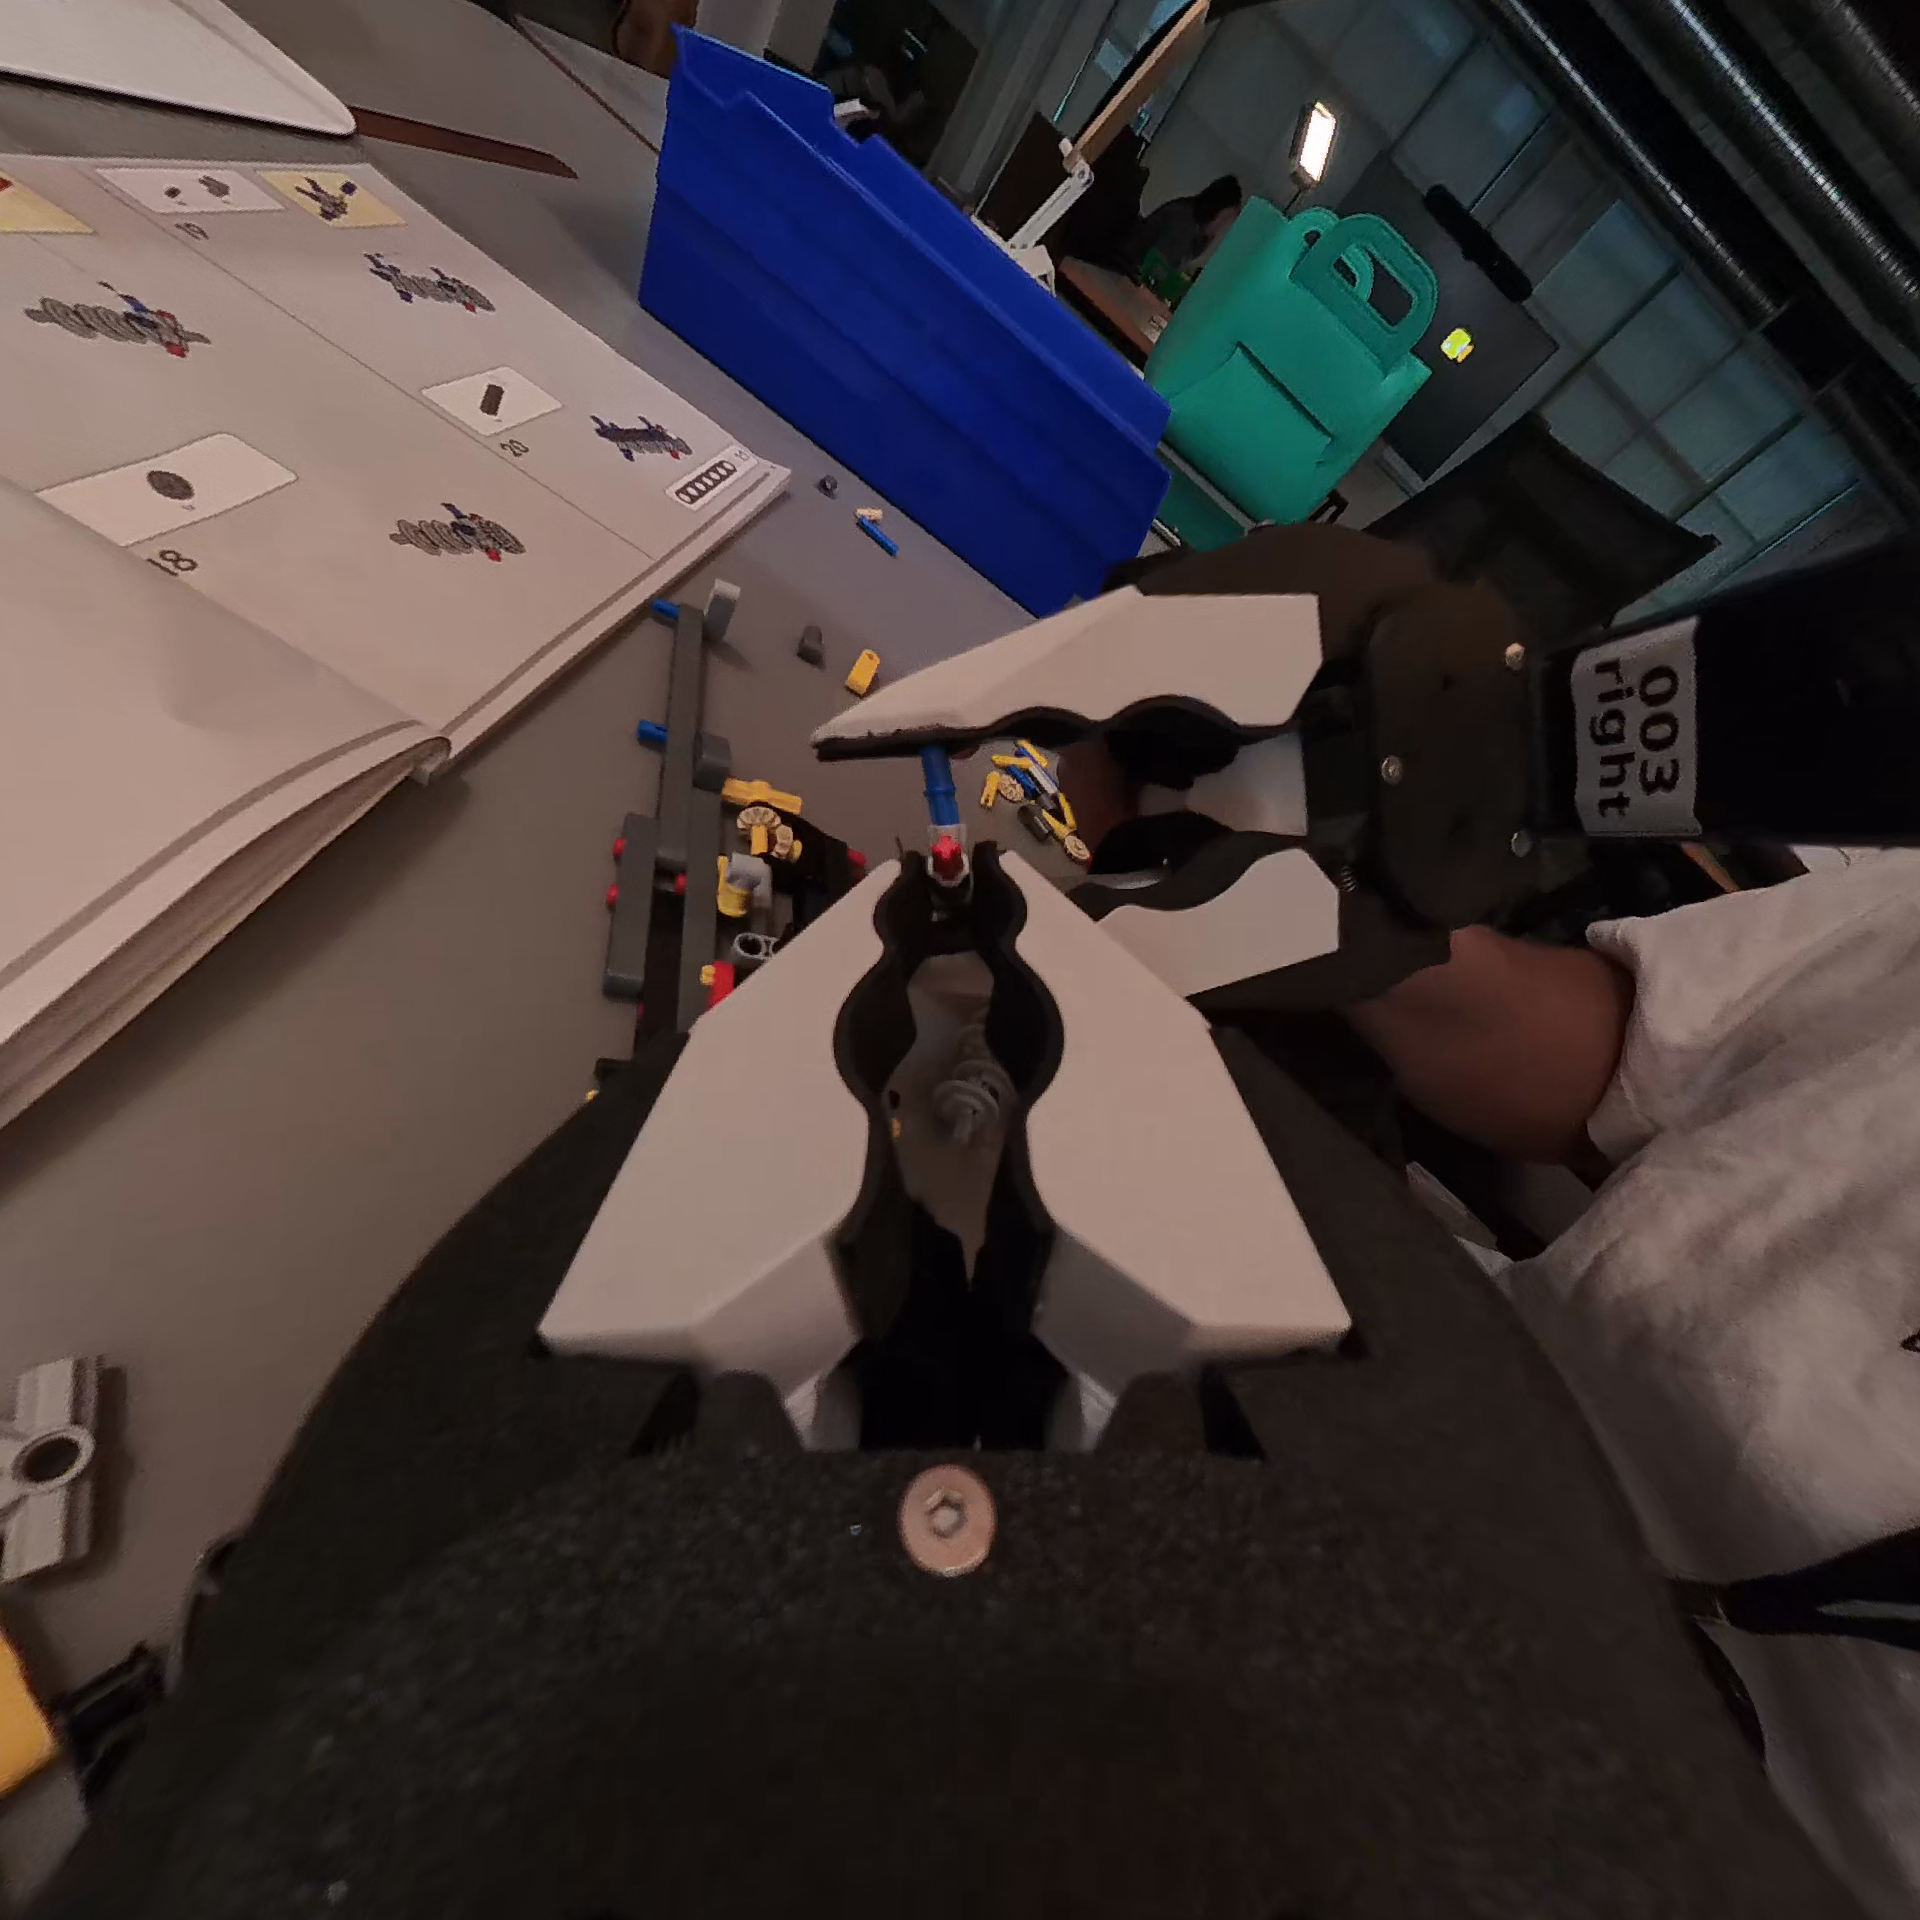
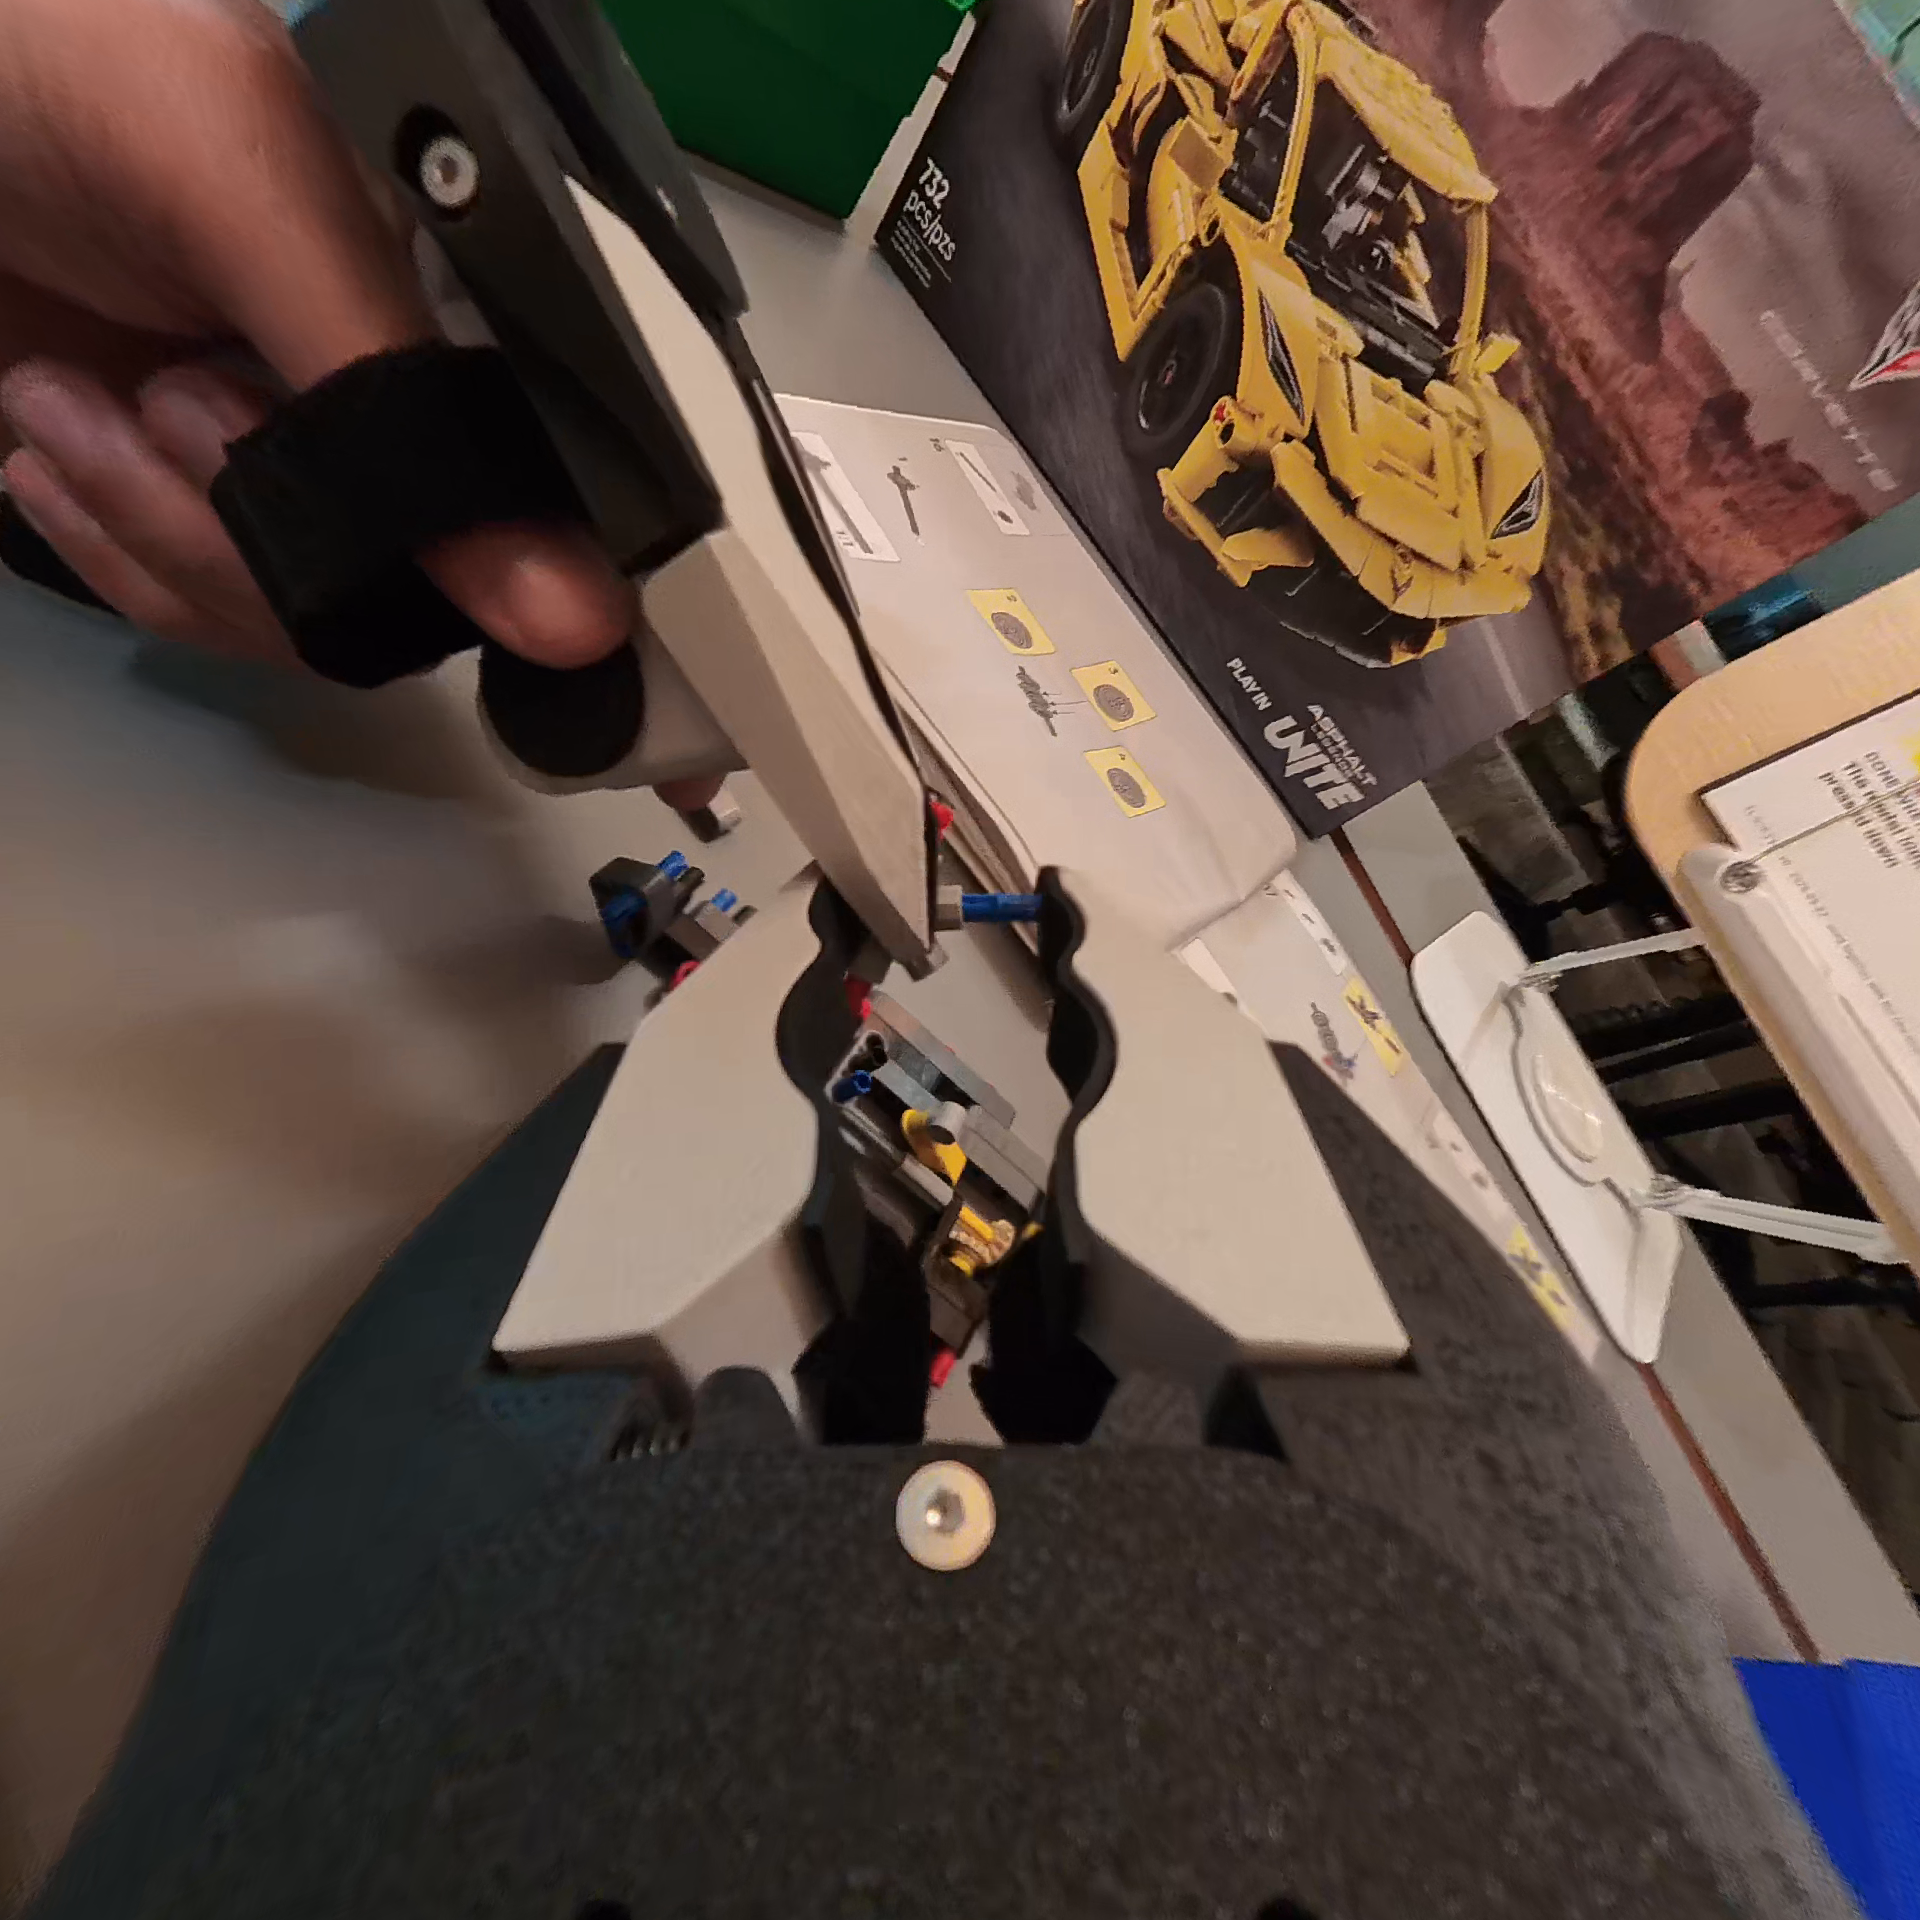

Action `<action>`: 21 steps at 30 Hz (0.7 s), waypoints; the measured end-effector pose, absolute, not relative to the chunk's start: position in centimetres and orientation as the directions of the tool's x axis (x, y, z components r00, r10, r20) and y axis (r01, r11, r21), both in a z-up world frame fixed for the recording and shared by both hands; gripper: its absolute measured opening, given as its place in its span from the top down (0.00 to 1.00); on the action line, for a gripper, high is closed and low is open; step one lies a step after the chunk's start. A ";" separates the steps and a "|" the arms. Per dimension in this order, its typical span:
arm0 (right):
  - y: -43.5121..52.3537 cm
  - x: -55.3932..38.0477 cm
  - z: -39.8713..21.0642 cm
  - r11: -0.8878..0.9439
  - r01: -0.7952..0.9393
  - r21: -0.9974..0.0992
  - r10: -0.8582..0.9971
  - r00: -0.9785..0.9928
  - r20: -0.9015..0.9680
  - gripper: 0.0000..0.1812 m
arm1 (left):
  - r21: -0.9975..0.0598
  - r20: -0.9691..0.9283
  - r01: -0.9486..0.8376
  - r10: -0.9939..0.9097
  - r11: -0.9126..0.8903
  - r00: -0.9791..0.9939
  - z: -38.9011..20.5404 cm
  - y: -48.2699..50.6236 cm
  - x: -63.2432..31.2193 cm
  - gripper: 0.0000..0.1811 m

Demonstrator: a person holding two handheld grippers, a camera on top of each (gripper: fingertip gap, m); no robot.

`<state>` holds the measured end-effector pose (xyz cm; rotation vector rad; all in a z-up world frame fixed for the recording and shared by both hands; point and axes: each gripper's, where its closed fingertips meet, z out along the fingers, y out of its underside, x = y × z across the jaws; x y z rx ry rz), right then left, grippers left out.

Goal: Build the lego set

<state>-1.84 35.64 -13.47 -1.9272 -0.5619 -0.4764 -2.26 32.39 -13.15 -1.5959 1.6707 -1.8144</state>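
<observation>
My left gripper (image 1: 948, 857) is shut on a small grey piece with a red pin (image 1: 945, 858) at its tips; a grey axle with a gear (image 1: 971, 1096) hangs back between its fingers. A blue pin (image 1: 935, 781) sticks out of the held piece. My right gripper (image 1: 997, 821) is open and straddles it from the right; its upper pad (image 1: 883, 736) touches the pin's end. In the right wrist view the blue pin (image 2: 992, 906) spans from the grey piece (image 2: 948, 910) to my right finger (image 2: 1051, 914), with the left gripper's fingers (image 2: 831, 748) coming in between my jaws (image 2: 935, 920).
The partly built grey chassis (image 1: 681, 831) lies on the table under both grippers, also in the right wrist view (image 2: 935, 1143). Open instruction booklet (image 1: 312, 468), blue bin (image 1: 883, 312), loose small pieces (image 1: 1029, 790), a grey connector (image 1: 47, 1455). The set's box (image 2: 1351, 364) stands behind the booklet. Both grippers' tips are close together, under 4 cm apart. Between my right fingertips and the grey connector (image 1: 47, 1455) there is roughly 12 centimeters.
</observation>
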 end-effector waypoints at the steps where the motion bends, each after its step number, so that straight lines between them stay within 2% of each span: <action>1: 35.6 -1.8 -13.5 -0.367 0.592 -0.718 0.171 0.801 0.573 0.82 | -0.805 0.545 -0.492 -0.740 -0.331 -0.395 -13.3 32.3 -2.2 0.96; 9: 35.3 -1.7 -14.4 -0.387 0.699 -0.602 0.203 0.701 0.683 0.83 | -0.783 0.540 -0.549 -0.758 -0.293 -0.366 -14.4 31.9 -2.1 0.97; 14: 35.1 -1.7 -14.6 -0.383 0.701 -0.602 0.217 0.701 0.679 0.84 | -0.783 0.525 -0.564 -0.764 -0.262 -0.375 -14.7 31.6 -2.1 0.97; 16: 35.1 -2.3 -14.7 -0.367 0.684 -0.630 0.233 0.724 0.649 0.88 | -0.773 0.544 -0.577 -0.745 -0.264 -0.387 -14.8 31.2 -2.1 0.97; 21: 35.0 -2.4 -14.8 -0.370 0.658 -0.656 0.233 0.749 0.620 0.88 | -0.776 0.536 -0.577 -0.749 -0.256 -0.388 -14.9 31.1 -2.1 0.97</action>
